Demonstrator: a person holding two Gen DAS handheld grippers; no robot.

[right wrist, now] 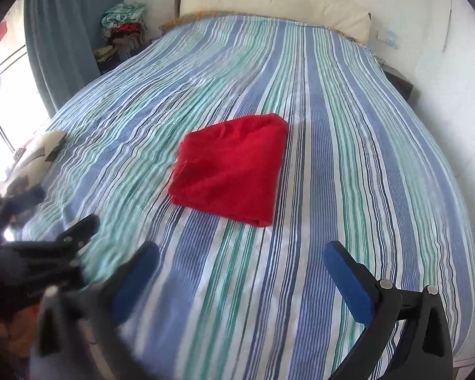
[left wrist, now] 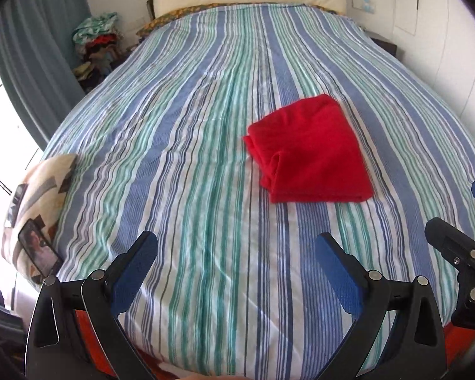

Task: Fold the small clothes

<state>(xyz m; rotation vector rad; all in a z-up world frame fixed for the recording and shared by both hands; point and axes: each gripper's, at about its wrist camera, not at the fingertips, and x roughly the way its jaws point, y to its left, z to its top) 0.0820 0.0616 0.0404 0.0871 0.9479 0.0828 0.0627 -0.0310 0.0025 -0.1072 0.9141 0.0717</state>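
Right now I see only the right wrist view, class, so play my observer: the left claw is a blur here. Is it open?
Observer: Yes, the left claw is open, with nothing between its pads.
Operator: Is anything on the patterned pillow?
Observer: A phone lies on the near end of the pillow.
Operator: How is the cloth's left edge?
Observer: The folded red cloth shows stacked layers gaping slightly there.
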